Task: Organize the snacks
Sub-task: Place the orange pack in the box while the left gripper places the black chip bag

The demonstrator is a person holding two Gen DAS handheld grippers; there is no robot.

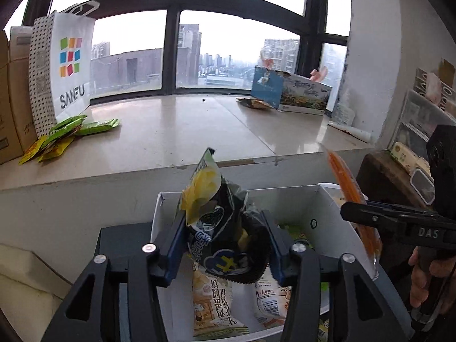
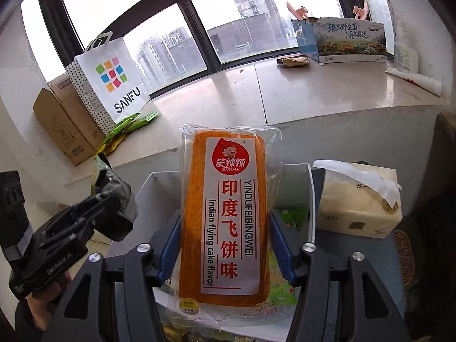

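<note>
Lower centre of each view, above the open white cardboard box: left gripper pinching crumpled black-and-yellow crisp bag, right gripper pinching flat orange clear-wrapped cake packet, 2 slick wrappers likely to slip.

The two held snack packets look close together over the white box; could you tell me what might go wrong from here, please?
1. The left gripper pinches only the crumpled lower part of the black packet, so it could slip out.
2. The orange packet in the right gripper stands tall and may tip sideways on release.
3. The white box already holds several packets, so new ones may sit high or spill.
</note>
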